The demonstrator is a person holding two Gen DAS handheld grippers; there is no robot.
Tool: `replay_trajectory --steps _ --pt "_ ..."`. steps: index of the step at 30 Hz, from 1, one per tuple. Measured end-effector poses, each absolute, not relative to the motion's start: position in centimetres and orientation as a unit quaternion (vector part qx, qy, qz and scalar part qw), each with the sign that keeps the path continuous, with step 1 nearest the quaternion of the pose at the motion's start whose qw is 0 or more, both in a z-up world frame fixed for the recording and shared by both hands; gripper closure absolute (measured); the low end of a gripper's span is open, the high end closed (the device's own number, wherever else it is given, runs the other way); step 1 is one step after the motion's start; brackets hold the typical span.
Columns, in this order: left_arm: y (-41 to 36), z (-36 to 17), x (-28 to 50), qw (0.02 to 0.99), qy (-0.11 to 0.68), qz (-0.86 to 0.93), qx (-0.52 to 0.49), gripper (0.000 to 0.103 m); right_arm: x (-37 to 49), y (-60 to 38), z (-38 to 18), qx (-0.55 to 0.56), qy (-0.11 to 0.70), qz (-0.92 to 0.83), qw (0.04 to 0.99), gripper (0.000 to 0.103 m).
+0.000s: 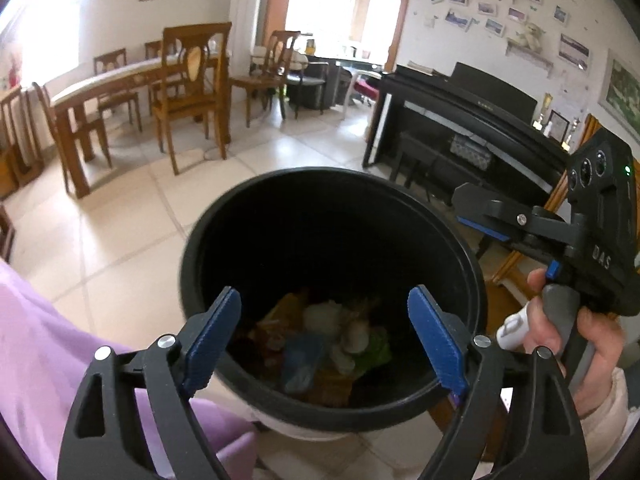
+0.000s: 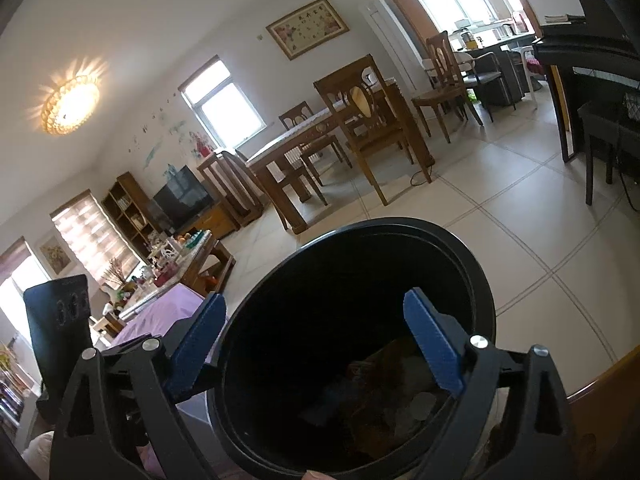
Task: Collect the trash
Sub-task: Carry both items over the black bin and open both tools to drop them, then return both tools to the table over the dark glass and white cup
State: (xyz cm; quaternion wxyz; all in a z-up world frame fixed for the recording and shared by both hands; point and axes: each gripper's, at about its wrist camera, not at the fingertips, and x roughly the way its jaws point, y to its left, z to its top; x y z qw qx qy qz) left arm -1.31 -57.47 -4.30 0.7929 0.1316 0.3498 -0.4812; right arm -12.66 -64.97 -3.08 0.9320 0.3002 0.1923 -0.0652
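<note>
A round black trash bin [image 1: 192, 280] stands on the tiled floor right below both grippers. It holds several pieces of trash [image 1: 328, 340]: crumpled white paper, wrappers, a bluish plastic bag. My left gripper [image 1: 324, 336] hangs over the bin's near rim, open and empty. In the left wrist view the right gripper [image 1: 472, 204] is at the bin's right side in a person's hand. In the right wrist view my right gripper [image 2: 316, 344] is open and empty over the bin [image 2: 476, 276], with dim trash [image 2: 392, 404] below.
A lilac cloth [image 1: 36, 344] lies at the left of the bin. A wooden dining table with chairs [image 1: 132, 92] stands across the tiled floor. A black piano with bench [image 1: 460, 120] is at the right. A wooden edge [image 2: 600, 384] shows at the lower right.
</note>
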Motion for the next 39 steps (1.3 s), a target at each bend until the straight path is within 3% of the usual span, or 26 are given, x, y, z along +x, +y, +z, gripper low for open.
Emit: replay_trajectory --steps 9,29,35,39 --pt "-49.2 -2.0 0.0 0.826 0.339 -0.440 0.101 0.014 -10.9 -61.0 -2.0 0.273 0.217 -0.047 0.936 0.011" --pt "-13.5 -1.3 8.4 0.908 0.369 -0.198 -0.022 0.015 2.3 -36.4 -0.9 0.147 0.314 0.158 0.925 0.011" --pt "-10.0 -3.5 12.6 0.889 0.423 -0.176 0.005 0.030 6.7 -28.8 -0.9 0.112 0.344 0.214 0.907 0.011" --pt "-10.1 -4.5 14.1 0.878 0.441 -0.186 0.024 0.047 9.3 -25.5 -1.1 0.093 0.363 0.232 0.898 0.011"
